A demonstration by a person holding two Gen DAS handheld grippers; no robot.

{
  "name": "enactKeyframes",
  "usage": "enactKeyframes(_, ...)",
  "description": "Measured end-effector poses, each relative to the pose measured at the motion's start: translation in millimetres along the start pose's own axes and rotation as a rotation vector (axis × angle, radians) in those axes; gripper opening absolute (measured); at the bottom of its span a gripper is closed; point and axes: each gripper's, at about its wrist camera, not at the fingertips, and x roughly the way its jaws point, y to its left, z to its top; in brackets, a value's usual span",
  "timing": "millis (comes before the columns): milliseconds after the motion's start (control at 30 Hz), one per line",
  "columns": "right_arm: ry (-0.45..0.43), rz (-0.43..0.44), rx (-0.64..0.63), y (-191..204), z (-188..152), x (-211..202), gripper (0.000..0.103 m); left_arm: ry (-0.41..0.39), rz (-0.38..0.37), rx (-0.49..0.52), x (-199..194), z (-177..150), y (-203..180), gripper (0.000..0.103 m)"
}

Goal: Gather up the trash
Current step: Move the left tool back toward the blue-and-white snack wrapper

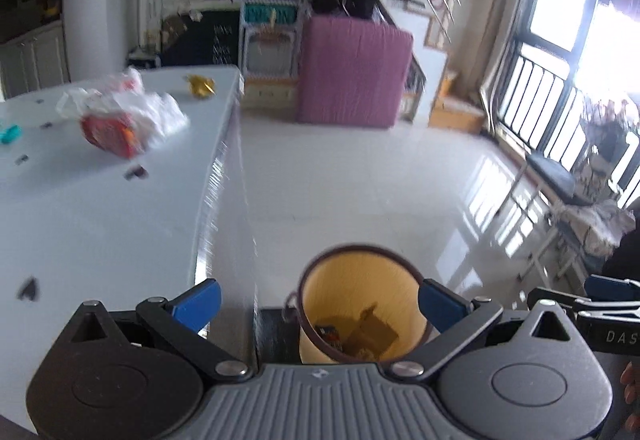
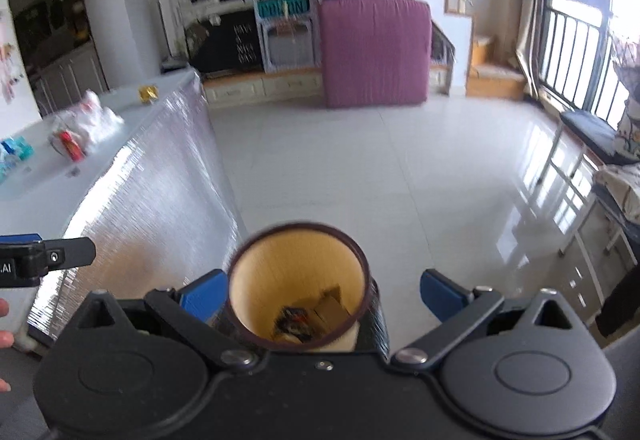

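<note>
With both grippers, left (image 1: 318,306) and right (image 2: 320,294), holding empty jaws apart over the bin (image 2: 298,280) on the floor, we should next reach squarely for the bag (image 1: 124,120) on the desk (image 1: 100,208).

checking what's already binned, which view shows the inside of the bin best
The right wrist view: the bin sits nearly centred, its whole rim and the scraps on its bottom visible. In the left wrist view the bin is partly cut off by the open left tool, though some scraps show.
</note>
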Motion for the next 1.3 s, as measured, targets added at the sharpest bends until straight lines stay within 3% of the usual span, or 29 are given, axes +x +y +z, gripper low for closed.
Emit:
enactKeyframes(300, -0.123, 0.105, -0.068, 60, 24, -20, 0.103, -0.173, 0.092, -0.049, -57, 17, 57, 0.103)
enactKeyframes(733, -0.244, 0.269, -0.186, 186, 66, -2, 0.103, -0.281, 0.299, -0.145, -103, 36, 201, 0.103)
enactKeyframes(967, -0.257, 0.311, -0.234, 258, 89, 39, 0.103, -0.284, 0.415, -0.163, -101, 53, 290, 0.103)
enactKeyframes(1300, -0.233, 0.346, -0.319, 323, 106, 110, 0.102, -0.279, 0.462, -0.237, -62, 88, 404, 0.103)
